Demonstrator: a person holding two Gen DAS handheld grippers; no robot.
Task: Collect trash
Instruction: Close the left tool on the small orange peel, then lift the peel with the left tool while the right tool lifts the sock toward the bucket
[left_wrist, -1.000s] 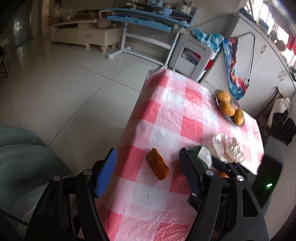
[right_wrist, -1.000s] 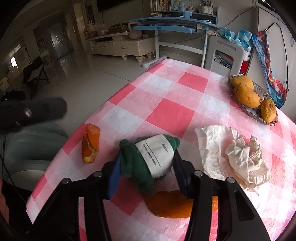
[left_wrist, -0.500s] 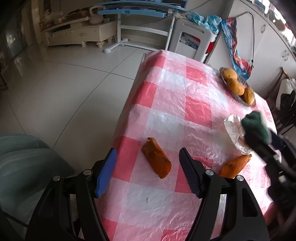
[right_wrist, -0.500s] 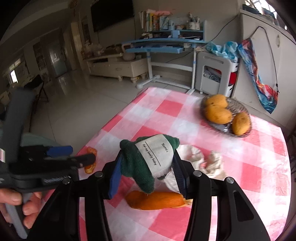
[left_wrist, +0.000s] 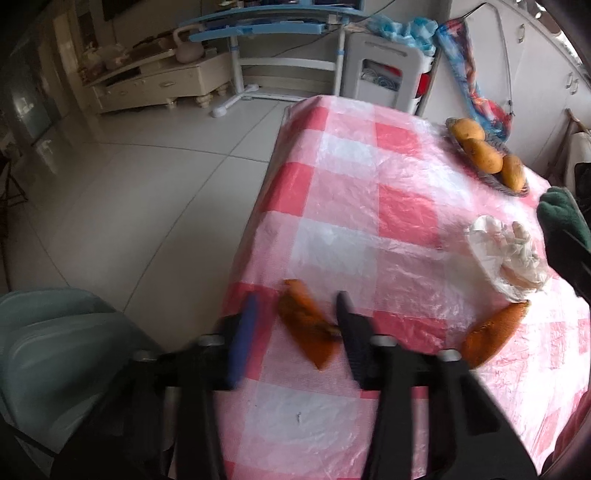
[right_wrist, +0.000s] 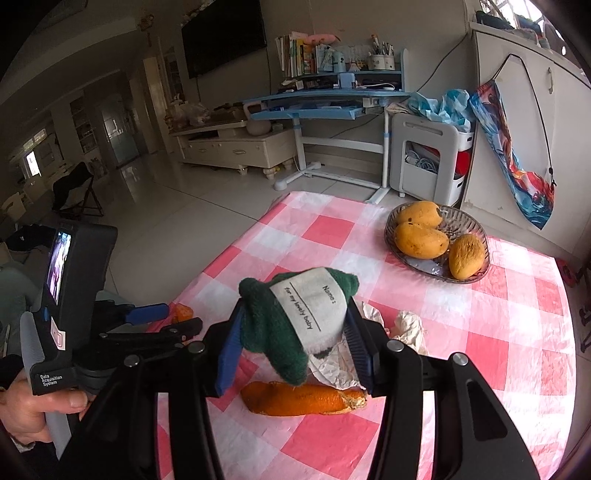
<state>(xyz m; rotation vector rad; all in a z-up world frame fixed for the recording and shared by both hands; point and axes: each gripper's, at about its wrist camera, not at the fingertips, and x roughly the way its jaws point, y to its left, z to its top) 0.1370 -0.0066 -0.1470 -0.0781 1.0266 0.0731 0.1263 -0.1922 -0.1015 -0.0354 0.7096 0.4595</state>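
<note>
On the red-and-white checked table (left_wrist: 369, 229), an orange peel (left_wrist: 306, 328) lies between the fingers of my left gripper (left_wrist: 295, 299). The jaws are closing on it. The black finger touches the peel and a gap shows at the blue finger. The right wrist view shows this left gripper (right_wrist: 183, 316) at the table's near left corner, with a hand (right_wrist: 33, 410) on its handle. My right gripper (right_wrist: 295, 314) is shut on a green sock (right_wrist: 273, 328) with a white label, held above the table. A second orange peel (right_wrist: 306, 400) and crumpled paper (right_wrist: 406, 325) lie under it.
A glass bowl (right_wrist: 480, 269) with three mangoes stands at the table's far right. A pale green container (left_wrist: 55, 343) sits on the floor left of the table. A blue desk (right_wrist: 325, 99) and white cabinets stand beyond it.
My left gripper has come down over the first peel and its jaws have narrowed around it. My right gripper has lifted the green sock higher off the table.
</note>
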